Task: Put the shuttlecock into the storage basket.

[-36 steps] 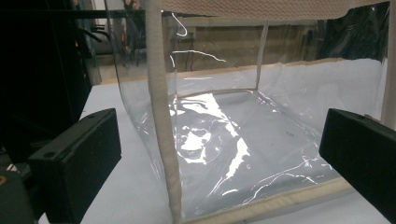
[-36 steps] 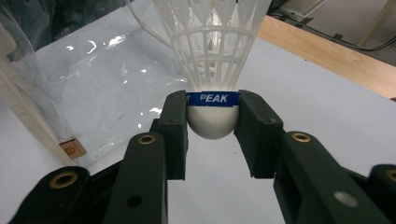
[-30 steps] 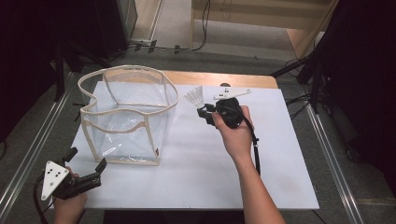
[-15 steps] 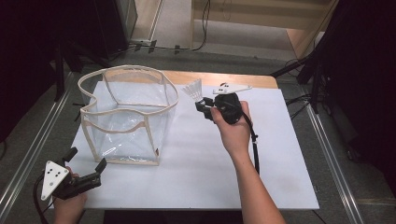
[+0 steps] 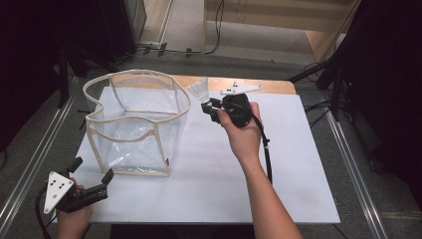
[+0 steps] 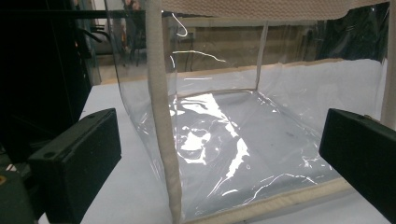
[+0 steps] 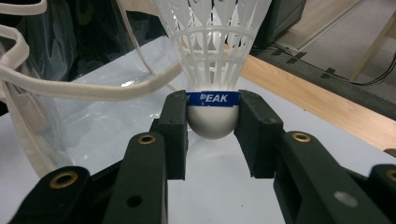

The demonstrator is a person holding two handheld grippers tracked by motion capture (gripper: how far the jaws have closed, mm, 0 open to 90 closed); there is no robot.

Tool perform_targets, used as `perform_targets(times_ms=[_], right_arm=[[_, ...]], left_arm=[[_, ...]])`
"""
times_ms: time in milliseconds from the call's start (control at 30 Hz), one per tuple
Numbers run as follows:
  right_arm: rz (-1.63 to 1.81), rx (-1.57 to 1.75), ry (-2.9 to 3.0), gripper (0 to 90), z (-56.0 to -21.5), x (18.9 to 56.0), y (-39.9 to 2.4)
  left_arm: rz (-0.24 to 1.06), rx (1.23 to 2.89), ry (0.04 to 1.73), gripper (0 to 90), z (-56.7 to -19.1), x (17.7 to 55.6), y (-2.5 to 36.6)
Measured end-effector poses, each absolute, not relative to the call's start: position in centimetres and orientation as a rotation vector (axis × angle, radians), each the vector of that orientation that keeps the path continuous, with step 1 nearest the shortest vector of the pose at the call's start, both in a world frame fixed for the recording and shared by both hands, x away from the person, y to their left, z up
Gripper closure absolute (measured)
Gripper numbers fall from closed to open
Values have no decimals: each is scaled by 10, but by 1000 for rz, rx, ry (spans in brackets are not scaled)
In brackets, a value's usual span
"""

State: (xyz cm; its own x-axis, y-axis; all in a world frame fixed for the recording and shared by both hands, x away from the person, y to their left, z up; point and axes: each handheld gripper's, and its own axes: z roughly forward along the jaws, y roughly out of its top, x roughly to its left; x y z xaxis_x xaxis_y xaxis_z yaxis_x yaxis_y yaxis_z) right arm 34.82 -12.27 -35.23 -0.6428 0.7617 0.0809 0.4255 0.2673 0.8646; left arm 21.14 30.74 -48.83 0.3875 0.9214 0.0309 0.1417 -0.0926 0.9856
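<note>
Right gripper view, centre: the right tool clenches the shuttlecock by its firm cork. Its feather-light skirt looks crushable. The left tool stands released.

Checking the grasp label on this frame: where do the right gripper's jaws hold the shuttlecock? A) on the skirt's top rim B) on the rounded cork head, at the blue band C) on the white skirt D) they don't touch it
B: in the right gripper view the right gripper has both jaws pressed on the rounded white head of the shuttlecock at its blue band, with the skirt free above them.
</note>
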Motion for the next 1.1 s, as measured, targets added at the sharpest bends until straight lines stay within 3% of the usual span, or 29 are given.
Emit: perform_targets(times_ms=[1100], right_arm=[[1389,1001,2214,629,-337,353,-85]], left_arm=[[873,1527,987,0,-488,212,308]])
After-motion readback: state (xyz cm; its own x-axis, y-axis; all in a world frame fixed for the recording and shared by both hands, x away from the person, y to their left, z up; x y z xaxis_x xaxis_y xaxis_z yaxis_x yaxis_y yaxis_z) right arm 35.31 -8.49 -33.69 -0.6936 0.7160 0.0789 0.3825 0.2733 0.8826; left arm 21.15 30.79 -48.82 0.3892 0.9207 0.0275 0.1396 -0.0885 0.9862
